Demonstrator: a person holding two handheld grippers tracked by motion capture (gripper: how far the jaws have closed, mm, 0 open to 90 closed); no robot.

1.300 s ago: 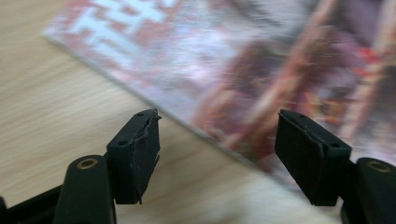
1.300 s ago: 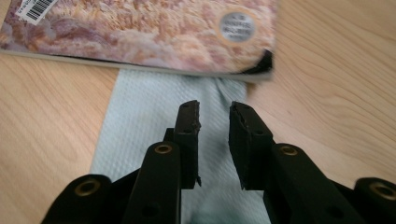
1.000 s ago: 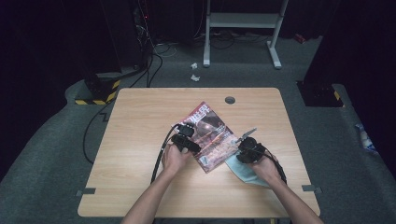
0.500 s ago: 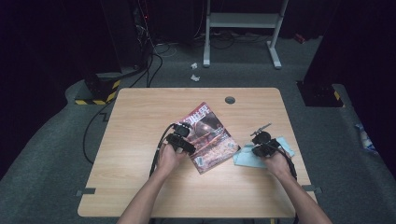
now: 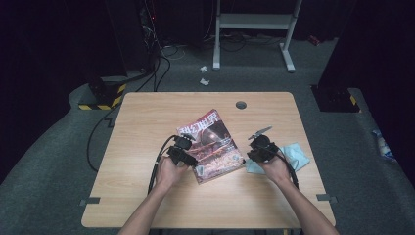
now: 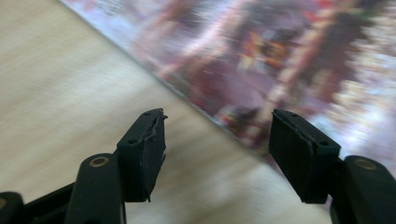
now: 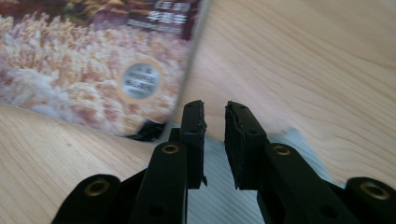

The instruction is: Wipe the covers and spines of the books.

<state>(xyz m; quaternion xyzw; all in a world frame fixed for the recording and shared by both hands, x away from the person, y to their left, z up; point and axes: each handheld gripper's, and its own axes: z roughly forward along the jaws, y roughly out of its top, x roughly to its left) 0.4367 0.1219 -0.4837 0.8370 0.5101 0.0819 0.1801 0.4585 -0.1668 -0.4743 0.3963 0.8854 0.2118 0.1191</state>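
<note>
A magazine [image 5: 211,147] with a red and white cover lies aslant in the middle of the wooden table [image 5: 147,117]. My left gripper [image 5: 182,154] sits at its left edge, jaws wide open [image 6: 217,126], and the magazine's edge [image 6: 261,70] lies just ahead of them. My right gripper [image 5: 259,149] hovers right of the magazine, over the left end of a light blue cloth [image 5: 296,155]. Its jaws [image 7: 215,109] stand a narrow gap apart with nothing between them. The cloth [image 7: 219,196] lies flat beneath them, beside the magazine's corner [image 7: 140,79].
A round cable hole [image 5: 241,105] is set near the table's far edge. Beyond the table are floor cables [image 5: 161,58], a white stand [image 5: 254,29] and a yellow-black striped block [image 5: 100,100]. Bare wood stretches across the table's left and front.
The right gripper dragged the blue cloth rightward away from the magazine's corner, then came back left off it. The left gripper shifted slightly along the magazine's left edge.
</note>
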